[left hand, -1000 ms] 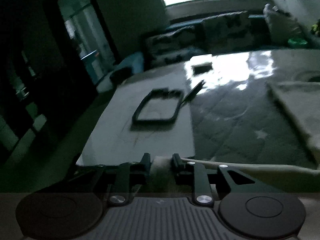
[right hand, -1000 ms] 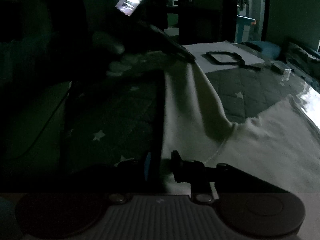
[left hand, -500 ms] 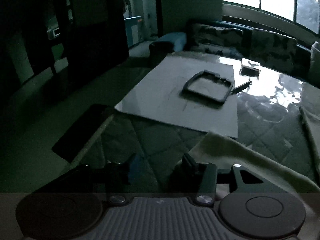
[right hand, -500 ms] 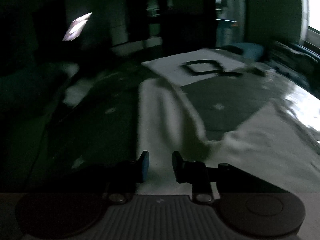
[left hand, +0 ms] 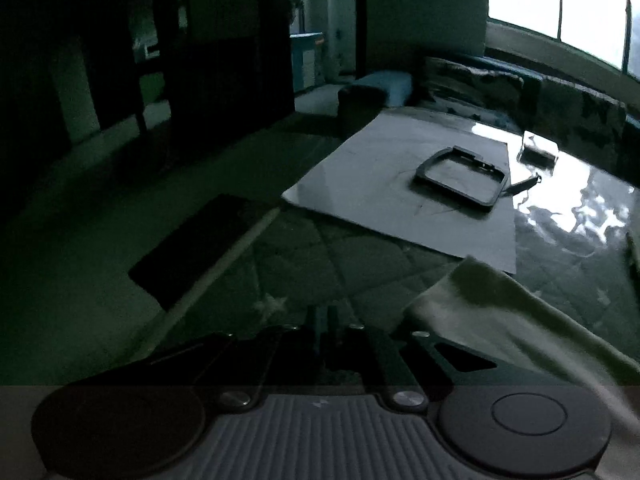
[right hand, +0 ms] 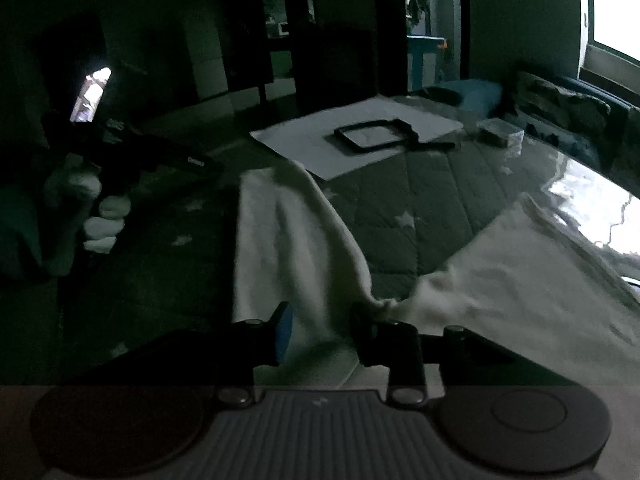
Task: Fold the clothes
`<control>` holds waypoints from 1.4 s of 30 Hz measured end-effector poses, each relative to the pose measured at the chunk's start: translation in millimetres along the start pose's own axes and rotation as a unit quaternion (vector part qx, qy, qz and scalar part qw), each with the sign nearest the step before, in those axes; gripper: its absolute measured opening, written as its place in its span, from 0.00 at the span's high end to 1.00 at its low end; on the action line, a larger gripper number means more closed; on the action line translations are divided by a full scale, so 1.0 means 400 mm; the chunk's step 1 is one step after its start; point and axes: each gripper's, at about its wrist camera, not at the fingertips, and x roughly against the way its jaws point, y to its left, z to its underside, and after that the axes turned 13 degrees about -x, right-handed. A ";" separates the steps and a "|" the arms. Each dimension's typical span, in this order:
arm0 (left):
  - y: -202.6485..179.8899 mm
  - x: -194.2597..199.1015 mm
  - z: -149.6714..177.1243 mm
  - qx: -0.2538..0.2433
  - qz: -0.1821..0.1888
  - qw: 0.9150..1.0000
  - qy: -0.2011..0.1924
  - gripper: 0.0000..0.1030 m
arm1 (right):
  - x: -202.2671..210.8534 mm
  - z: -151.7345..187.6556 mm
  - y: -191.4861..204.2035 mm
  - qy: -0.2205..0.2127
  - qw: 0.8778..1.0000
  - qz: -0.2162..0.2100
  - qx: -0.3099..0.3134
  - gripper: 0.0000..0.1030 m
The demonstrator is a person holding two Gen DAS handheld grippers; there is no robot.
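A cream long-sleeved garment (right hand: pixel 500 280) lies on a dark quilted star-patterned cover. Its sleeve (right hand: pixel 288 232) runs from the right gripper toward the far left. My right gripper (right hand: pixel 322 320) is open, its fingers standing either side of the sleeve's base, holding nothing. In the left wrist view the sleeve end (left hand: pixel 492 304) lies to the right of my left gripper (left hand: pixel 325 320), which is shut and empty above the cover. The left gripper and the gloved hand (right hand: pixel 104 216) holding it show at the left of the right wrist view.
A white sheet (left hand: pixel 400 184) with a black rectangular frame (left hand: pixel 460 178) and a pen lies farther back on the table. A small clear box (left hand: pixel 538 148) sits beyond it. A sofa (left hand: pixel 520 92) runs under the bright window. A dark mat (left hand: pixel 204 248) lies on the floor at left.
My left gripper let go of the sleeve, then shut empty and swung left. My right gripper opened wider and released the garment; the sleeve now lies flat.
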 end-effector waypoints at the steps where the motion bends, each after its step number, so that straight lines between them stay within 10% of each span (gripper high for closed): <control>1: 0.006 0.008 0.004 0.007 0.008 1.000 0.000 0.93 | 0.011 0.004 0.005 -0.001 1.000 0.001 0.005 0.69; 4: 0.002 0.025 0.007 0.016 0.024 1.000 -0.004 0.70 | 0.034 0.020 0.013 0.003 1.000 0.003 0.013 0.65; 12: -0.076 0.005 -0.018 0.004 0.037 0.999 0.004 0.55 | 0.049 0.069 0.034 0.015 1.000 0.014 0.021 0.65; 15: -0.097 -0.001 -0.026 0.001 0.032 0.999 0.002 0.58 | 0.048 0.083 0.035 0.017 1.000 0.015 0.019 0.65; 19: -0.100 -0.004 -0.036 0.019 0.048 0.999 0.003 0.94 | 0.050 0.090 0.037 0.015 1.000 0.014 0.021 0.62; 32: -0.060 0.090 -0.034 0.051 0.066 0.995 -0.053 0.97 | 0.042 0.035 -0.027 -0.026 0.995 0.093 -0.030 0.62; 42: -0.119 0.057 -0.015 0.007 0.042 0.998 -0.046 0.46 | 0.044 0.052 -0.029 -0.020 0.996 0.086 -0.027 0.61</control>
